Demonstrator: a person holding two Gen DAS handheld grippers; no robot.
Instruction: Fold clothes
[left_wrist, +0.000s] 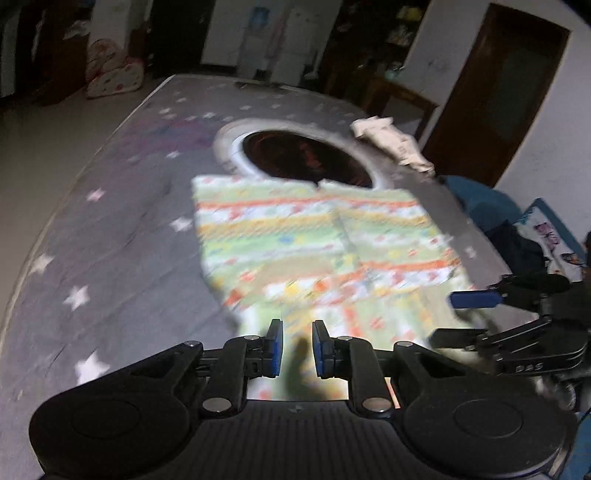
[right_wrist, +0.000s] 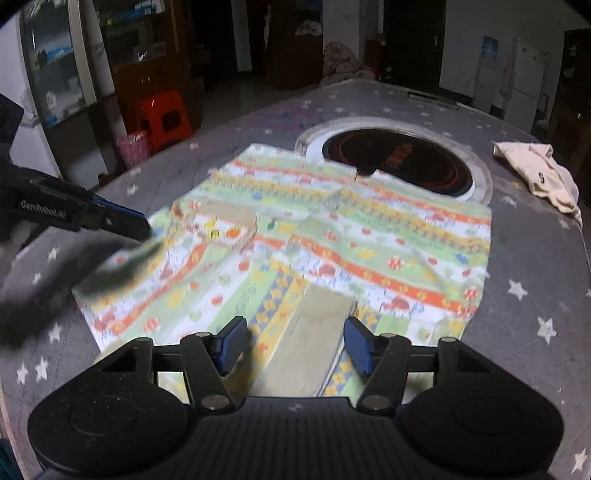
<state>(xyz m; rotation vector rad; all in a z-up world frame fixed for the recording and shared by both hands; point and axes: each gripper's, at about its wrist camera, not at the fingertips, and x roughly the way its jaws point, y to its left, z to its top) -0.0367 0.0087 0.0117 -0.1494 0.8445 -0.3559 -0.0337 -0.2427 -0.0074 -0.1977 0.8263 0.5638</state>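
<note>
Right wrist: right gripper (right_wrist: 295, 350) spread over striped garment (right_wrist: 332, 243) hem | left gripper (left_wrist: 297, 347) parted

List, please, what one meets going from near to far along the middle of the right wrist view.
right gripper → patterned garment → round dark cooktop → far edge of the star-print table cover → dark doorway behind
</note>
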